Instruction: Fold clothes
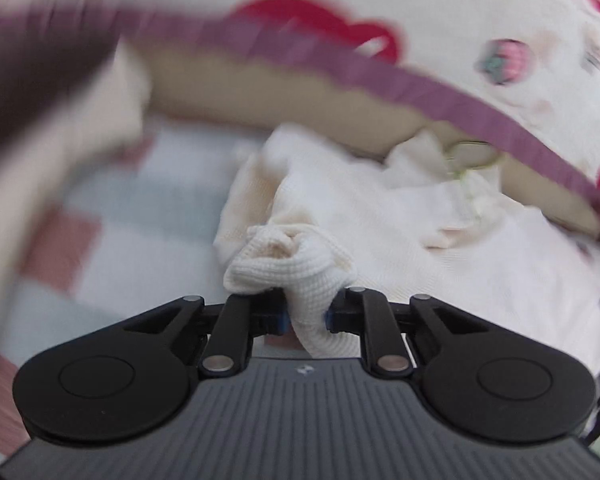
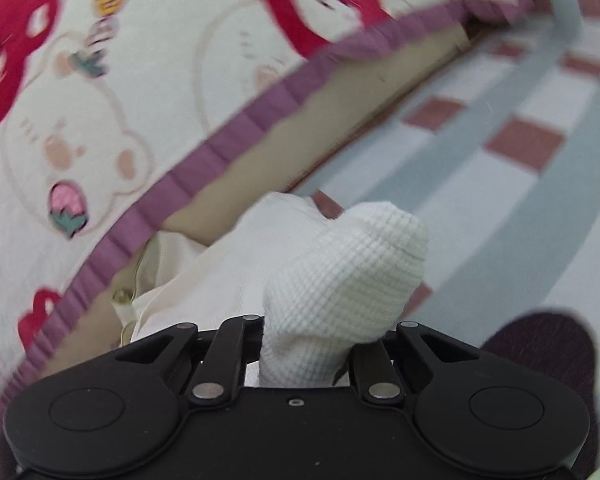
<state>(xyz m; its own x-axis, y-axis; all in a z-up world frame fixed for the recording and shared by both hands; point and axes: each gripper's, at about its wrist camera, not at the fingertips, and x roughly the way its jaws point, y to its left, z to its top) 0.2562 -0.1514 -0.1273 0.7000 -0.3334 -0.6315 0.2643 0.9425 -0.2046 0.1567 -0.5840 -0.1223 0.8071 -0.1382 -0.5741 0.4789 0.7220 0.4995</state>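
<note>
A: What are the grippers holding?
B: The left gripper (image 1: 305,316) and the right gripper (image 2: 306,354) each pinch the cream waffle cloth (image 1: 340,216), near the bear blanket (image 2: 100,100).

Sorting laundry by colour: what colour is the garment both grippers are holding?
Cream-white waffle-knit garment; the weave shows best in the right wrist view.

Black tool (image 1: 306,316), round pivot discs, silver pins, ribbed grey housing
</note>
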